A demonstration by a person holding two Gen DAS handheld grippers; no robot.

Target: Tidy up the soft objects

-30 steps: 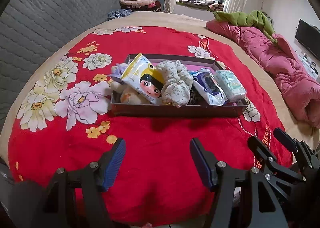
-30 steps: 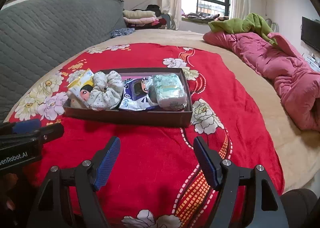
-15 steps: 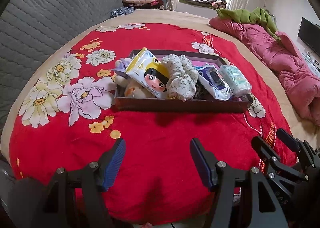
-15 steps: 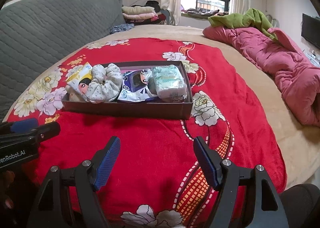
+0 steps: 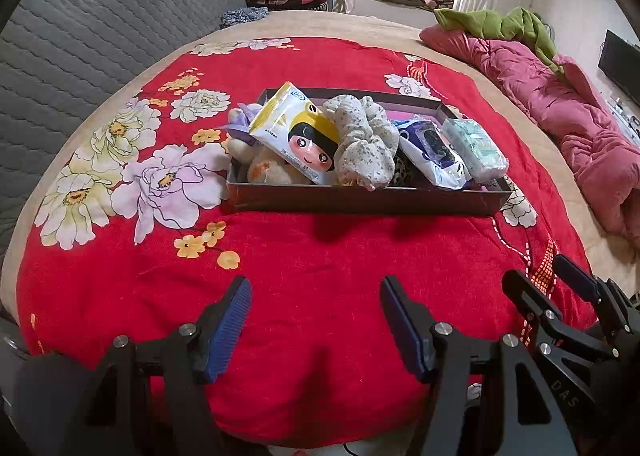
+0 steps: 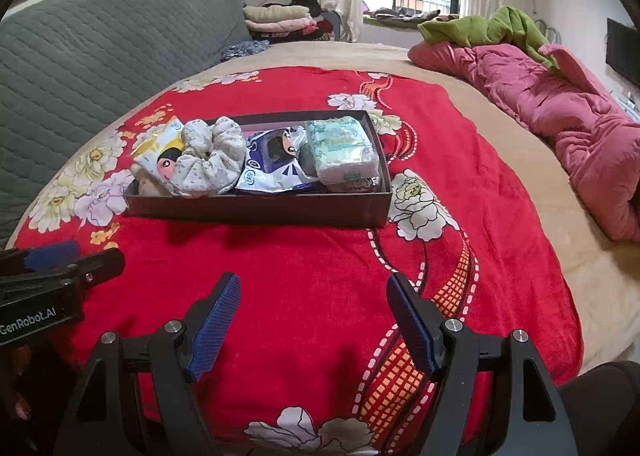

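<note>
A dark shallow box [image 5: 360, 198] [image 6: 260, 210] sits on the red floral blanket. It holds a yellow wipes pack with a cartoon face [image 5: 298, 134] [image 6: 160, 154], a grey floral scrunchie [image 5: 362, 144] [image 6: 212, 154], a blue wipes pack [image 5: 430, 154] [image 6: 274, 162], a green tissue pack [image 5: 476, 148] [image 6: 342, 148] and a plush toy [image 5: 266, 168] under the yellow pack. My left gripper [image 5: 316, 324] is open and empty, well in front of the box. My right gripper [image 6: 314, 322] is open and empty, also in front of it.
The red blanket [image 5: 320, 256] covers a bed with a beige sheet [image 6: 500, 160]. A pink quilt [image 6: 568, 112] and a green cloth [image 6: 480, 26] lie at the right. A grey padded headboard [image 5: 80, 24] stands at the left. Folded clothes [image 6: 276, 18] lie at the back.
Both grippers have drawn back slightly and tilted, so the box sits a little farther and higher in both views. Nothing in the box moved. Both grippers stayed open.
</note>
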